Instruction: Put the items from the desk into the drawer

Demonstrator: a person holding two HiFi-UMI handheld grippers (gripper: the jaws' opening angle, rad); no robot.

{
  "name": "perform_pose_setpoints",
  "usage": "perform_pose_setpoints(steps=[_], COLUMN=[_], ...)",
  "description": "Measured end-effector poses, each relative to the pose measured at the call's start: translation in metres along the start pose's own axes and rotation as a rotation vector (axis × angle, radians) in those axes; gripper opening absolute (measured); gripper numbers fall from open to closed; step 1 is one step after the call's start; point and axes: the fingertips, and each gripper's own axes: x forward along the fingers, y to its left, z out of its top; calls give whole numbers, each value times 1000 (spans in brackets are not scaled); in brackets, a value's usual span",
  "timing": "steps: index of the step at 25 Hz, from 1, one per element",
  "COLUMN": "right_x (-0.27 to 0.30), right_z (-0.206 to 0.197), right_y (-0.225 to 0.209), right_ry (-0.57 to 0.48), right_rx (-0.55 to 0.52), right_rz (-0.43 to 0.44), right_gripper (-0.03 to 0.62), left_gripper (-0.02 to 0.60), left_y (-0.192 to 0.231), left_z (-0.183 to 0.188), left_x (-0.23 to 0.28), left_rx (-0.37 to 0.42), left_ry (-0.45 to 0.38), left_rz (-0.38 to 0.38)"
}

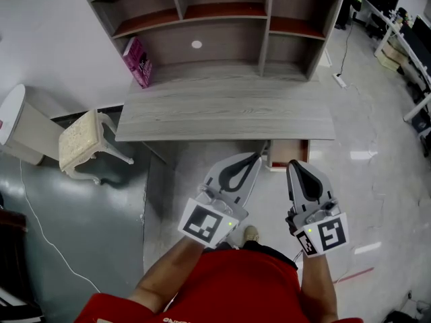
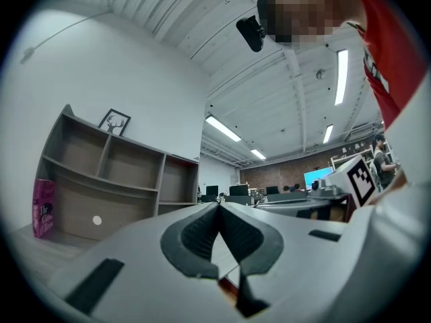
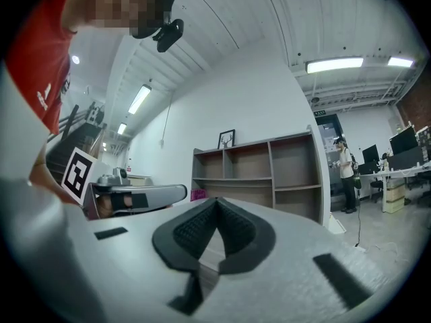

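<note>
One book, one desk, one drawer.

**Grey grain, one pink spine, red at the bottom**

I'm looking at a desk showing pale grey wood grain. The shelf unit at twelve o'clock is wearing the same grey, with reddish-brown boards. A book at ten o'clock is glowing magenta pink. The drawer is showing a reddish-brown inside. The left gripper and right gripper are showing light grey shells and black ribbed pads, their cubes bearing black-and-white squares. A red shirt is filling six o'clock, and a stool at nine o'clock is showing cream.
</note>
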Motion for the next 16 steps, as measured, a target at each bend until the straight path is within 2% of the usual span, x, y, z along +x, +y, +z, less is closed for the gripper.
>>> perform_pose_setpoints(steps=[16], right_x=[-1], right_z=[1], right_y=[4], right_ry=[1], right_rx=[-2], right_rz=[-27], right_gripper=[3], left_gripper=[6], left_y=[-4], left_z=[2], left_x=[1], left_rx=[12], left_ry=[-2], left_rz=[-60])
